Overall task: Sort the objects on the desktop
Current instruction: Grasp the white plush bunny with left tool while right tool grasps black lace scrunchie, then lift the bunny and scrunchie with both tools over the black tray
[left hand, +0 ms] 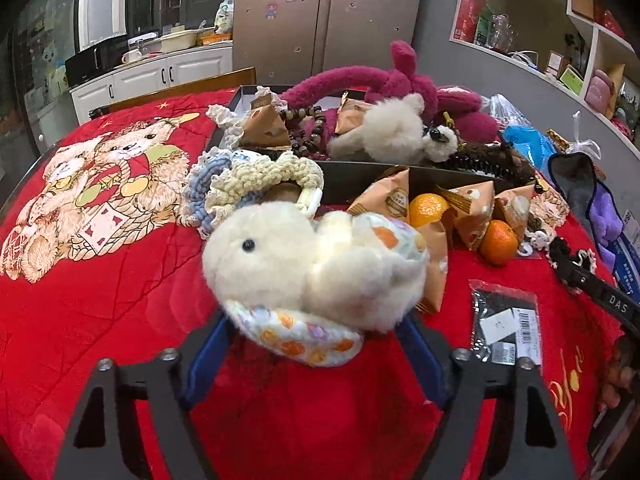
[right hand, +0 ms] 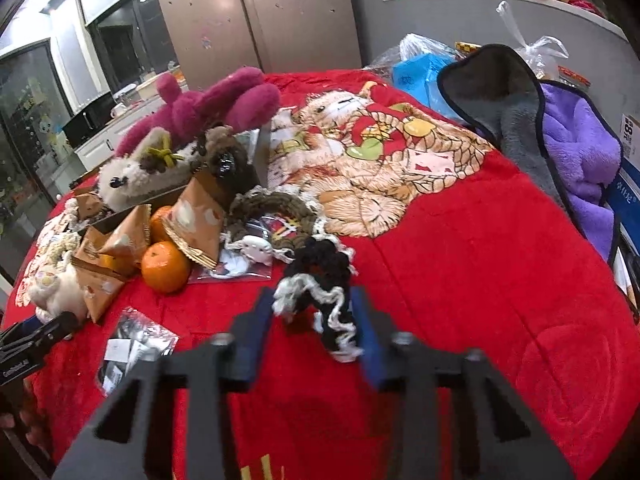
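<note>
Your left gripper [left hand: 316, 336] is clamped on the cream plush toy [left hand: 312, 268]: fuzzy round body, one black bead eye, printed cloth with orange and purple blobs around its lower half. Blue pads [left hand: 208, 356] press into the fluff on both sides. The toy sits at the near edge of the pile on the red blanket [left hand: 120, 312], just in front of the knitted cream-and-blue rope ring [left hand: 256, 180].

Your right gripper [right hand: 316, 312] is closed on the black yarn piece [right hand: 324, 280], a lumpy crochet with a curly white edge that spills out between the blue pads.

Only the left view shows the open dark box [left hand: 360, 168] from above: brown paper pyramid packets [left hand: 472, 208], two glossy oranges [left hand: 428, 208], wooden beads, a woolly white animal, a long-armed magenta plush [left hand: 400, 76].

Only the right view shows the grey-and-purple fleece towel [right hand: 568, 148], the blue plastic bag [right hand: 420, 72], the bear print beyond the yarn piece, and the left gripper's black finger at the far left by the cream toy.

A flat clear bag [left hand: 506, 320] with a barcode label lies between your two grippers.
</note>
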The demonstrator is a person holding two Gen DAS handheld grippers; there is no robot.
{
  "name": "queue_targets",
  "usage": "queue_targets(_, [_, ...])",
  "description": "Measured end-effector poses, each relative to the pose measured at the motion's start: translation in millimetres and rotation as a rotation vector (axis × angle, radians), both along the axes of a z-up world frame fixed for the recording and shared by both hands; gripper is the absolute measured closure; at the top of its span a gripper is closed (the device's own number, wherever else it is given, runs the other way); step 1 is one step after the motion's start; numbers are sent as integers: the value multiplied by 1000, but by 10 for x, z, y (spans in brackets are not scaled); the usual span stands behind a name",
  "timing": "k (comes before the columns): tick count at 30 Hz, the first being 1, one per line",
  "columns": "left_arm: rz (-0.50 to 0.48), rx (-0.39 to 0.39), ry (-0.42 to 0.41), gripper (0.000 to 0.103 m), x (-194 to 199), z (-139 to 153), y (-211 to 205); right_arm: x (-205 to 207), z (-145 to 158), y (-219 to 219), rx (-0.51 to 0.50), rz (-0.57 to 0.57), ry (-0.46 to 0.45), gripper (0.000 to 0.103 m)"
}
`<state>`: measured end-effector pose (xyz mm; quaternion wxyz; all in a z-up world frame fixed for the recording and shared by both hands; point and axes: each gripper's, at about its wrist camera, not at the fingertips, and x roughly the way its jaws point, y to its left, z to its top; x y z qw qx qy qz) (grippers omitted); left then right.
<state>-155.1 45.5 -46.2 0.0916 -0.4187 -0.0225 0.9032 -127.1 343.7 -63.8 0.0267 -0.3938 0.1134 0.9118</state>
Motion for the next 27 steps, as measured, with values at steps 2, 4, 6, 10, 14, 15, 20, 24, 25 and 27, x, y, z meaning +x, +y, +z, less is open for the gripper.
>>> queue_targets(2, [-6, 10, 6, 37, 26, 27, -6, 22, 21, -26, -3, 17, 16, 82])
queue_targets(4, [-20, -1, 16, 44, 57, 43, 20, 58, 60, -60, 4, 32, 42, 82])
queue_targets(6, [-39, 15, 14, 60, 84, 50, 34, 95, 99, -90, 18, 43, 69, 83])
queue_targets(10, [-61, 10, 46, 67, 152, 118, 66, 182, 174, -132, 34, 62, 127, 83])
queue_targets(14, [-68, 47, 66, 83, 203, 183, 5, 210, 211, -140, 33, 73, 150, 83])
queue_targets(15, [-66, 47, 69, 84, 212, 192, -8, 207, 209, -134, 30, 75, 151, 83])
queue_targets(20, [-57, 70, 79, 89, 251, 226, -92, 228, 221, -118, 18, 77, 167, 83])
queue_targets(24, [-54, 82, 101, 89, 318, 295, -130, 248, 231, -133, 21, 90, 178, 83])
queue_targets(25, [-48, 88, 114, 89, 342, 333, -154, 252, 236, -142, 23, 92, 181, 83])
queue_targets(27, [-45, 85, 137, 89, 373, 387, -177, 263, 247, -153, 26, 98, 190, 83])
